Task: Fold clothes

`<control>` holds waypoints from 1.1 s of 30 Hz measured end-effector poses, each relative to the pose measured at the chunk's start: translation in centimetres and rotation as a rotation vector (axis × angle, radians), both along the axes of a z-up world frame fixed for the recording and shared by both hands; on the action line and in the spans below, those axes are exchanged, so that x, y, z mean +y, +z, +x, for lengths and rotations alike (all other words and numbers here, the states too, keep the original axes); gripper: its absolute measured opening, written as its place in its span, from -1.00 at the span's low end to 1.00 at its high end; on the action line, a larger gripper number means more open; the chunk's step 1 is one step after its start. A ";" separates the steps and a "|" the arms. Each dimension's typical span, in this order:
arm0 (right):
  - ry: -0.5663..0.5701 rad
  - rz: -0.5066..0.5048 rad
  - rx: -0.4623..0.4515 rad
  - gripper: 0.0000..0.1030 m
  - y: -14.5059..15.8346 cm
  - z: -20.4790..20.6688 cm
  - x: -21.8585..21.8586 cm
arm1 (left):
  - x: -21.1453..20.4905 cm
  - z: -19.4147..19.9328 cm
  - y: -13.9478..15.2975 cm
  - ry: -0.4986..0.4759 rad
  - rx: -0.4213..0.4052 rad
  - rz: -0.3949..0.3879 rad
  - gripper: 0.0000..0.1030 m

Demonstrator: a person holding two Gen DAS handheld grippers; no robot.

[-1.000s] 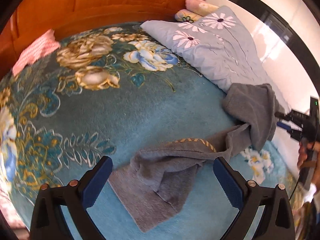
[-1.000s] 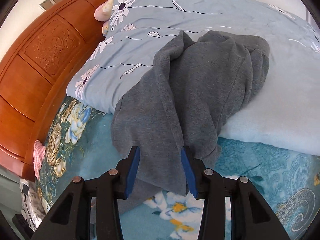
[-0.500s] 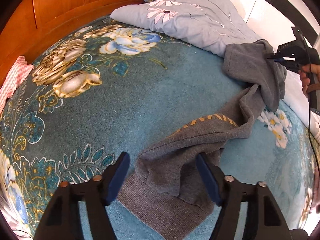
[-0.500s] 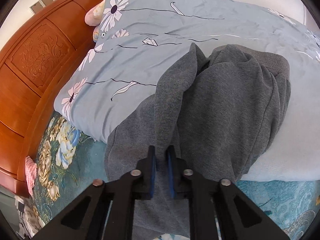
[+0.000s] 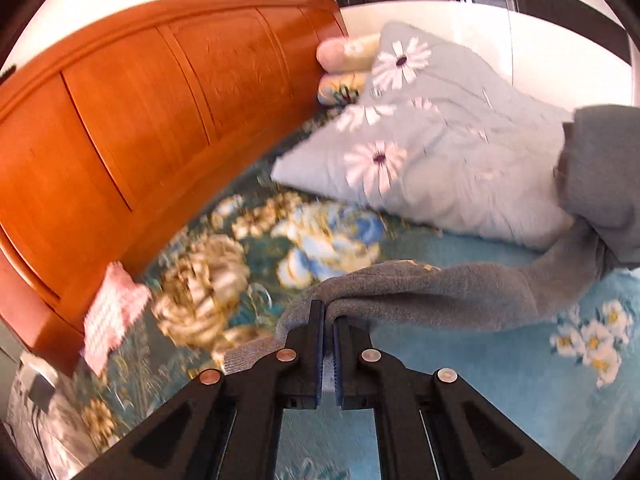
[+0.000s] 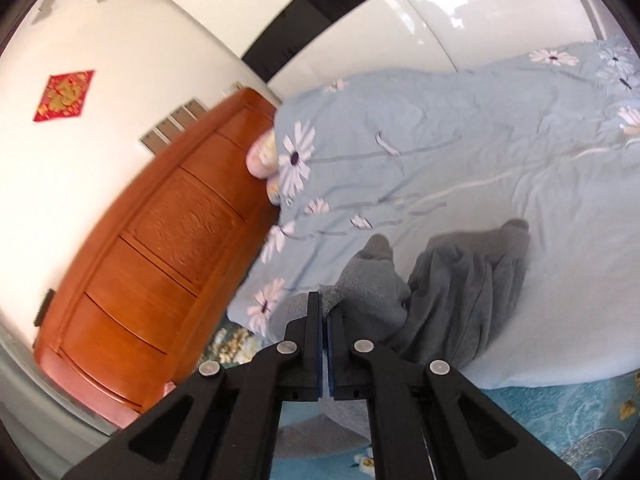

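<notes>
Both grippers have closed and lifted since a moment ago: the left one, which stood wide over the crumpled fabric, has pinched a fold and raised it off the bed, and both cameras now tilt up toward the headboard and wall.

At the far left, the orange wooden headboard [image 5: 132,128] runs along the bed, with a pink-and-white checked cloth [image 5: 110,320] lying at its foot on the teal floral blanket [image 5: 460,392]. The left gripper [image 5: 328,316] is clamped narrow on a fold of the grey sweatshirt [image 5: 420,296], its blue pads almost meeting with cloth between them. From that pinch the garment stretches taut to the right, hanging just above the blanket, and climbs onto the pale blue daisy-print duvet [image 5: 440,168], where its other end bunches at the picture's right edge. Pillows [image 5: 344,56] sit wedged between duvet and headboard.

In the right wrist view, a red diamond-shaped wall decoration [image 6: 64,95] hangs on the white wall at left, above the headboard [image 6: 160,256]. The right gripper [image 6: 324,312] is likewise squeezed shut on a grey edge of the sweatshirt [image 6: 460,288], which rises in rumpled folds just beyond its fingers and rests against the duvet [image 6: 480,152]. The blanket [image 6: 580,432] shows below right.
</notes>
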State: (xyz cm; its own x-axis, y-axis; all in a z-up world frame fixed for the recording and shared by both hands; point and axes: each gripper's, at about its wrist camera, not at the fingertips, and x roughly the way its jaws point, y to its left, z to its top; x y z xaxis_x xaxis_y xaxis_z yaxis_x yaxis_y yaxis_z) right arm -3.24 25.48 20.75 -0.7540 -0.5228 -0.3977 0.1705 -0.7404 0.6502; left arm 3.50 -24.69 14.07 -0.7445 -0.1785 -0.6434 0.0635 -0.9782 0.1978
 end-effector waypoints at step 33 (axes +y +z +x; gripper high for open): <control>0.264 0.307 0.006 -0.97 0.4 22.2 -5.6 | -2.7 8.2 -9.4 0.061 -0.499 0.303 -0.48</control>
